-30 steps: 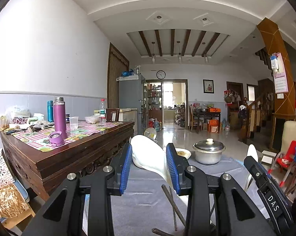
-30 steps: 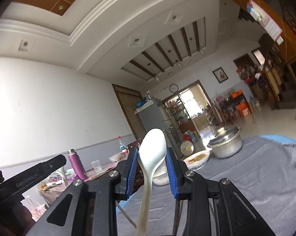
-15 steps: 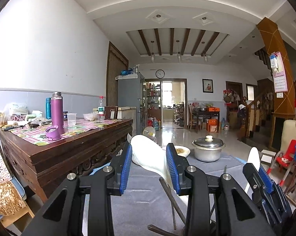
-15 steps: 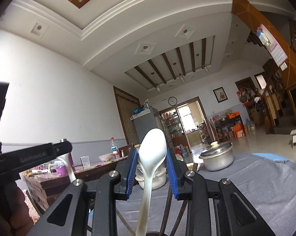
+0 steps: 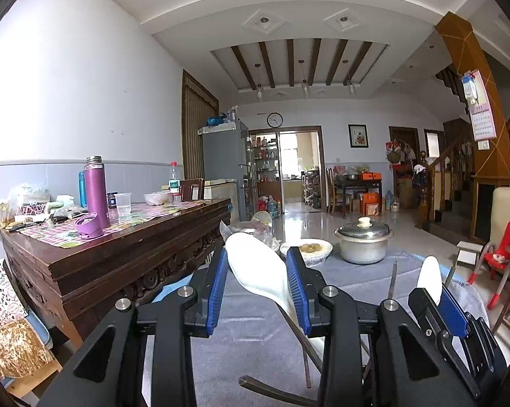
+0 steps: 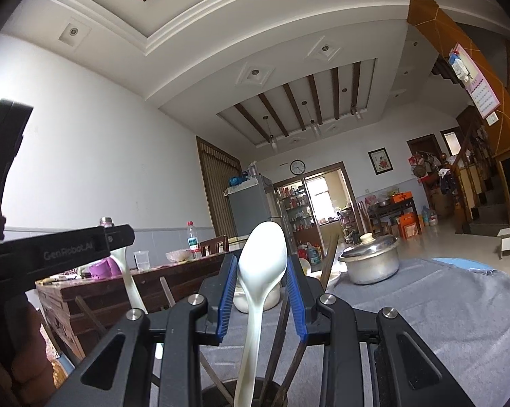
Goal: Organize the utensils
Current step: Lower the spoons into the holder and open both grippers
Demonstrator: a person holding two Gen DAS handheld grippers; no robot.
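Observation:
My left gripper (image 5: 256, 254) is shut on the bowl of a white spoon (image 5: 258, 278), whose handle slants down to the right. In the right wrist view my right gripper (image 6: 261, 263) is shut on a second white spoon (image 6: 255, 322). That spoon's handle drops into a dark holder (image 6: 217, 391) at the bottom edge. Brown chopsticks (image 6: 282, 322) stand in the holder and fan out behind the spoon. The right gripper (image 5: 448, 305) shows beside the left one, its spoon tip (image 5: 429, 278) poking up. The left gripper (image 6: 85, 244) appears side-on at the left.
A grey cloth (image 5: 255, 322) covers the table. On it stand a lidded steel pot (image 5: 361, 242), a plate of food (image 5: 305, 247) and a white bowl (image 6: 271, 296). A dark wooden sideboard (image 5: 119, 254) with a purple flask (image 5: 97, 193) stands to the left.
Both grippers have sunk a little, each keeping its spoon. The right gripper has rolled back toward level, and its spoon now stands among the chopsticks over the holder.

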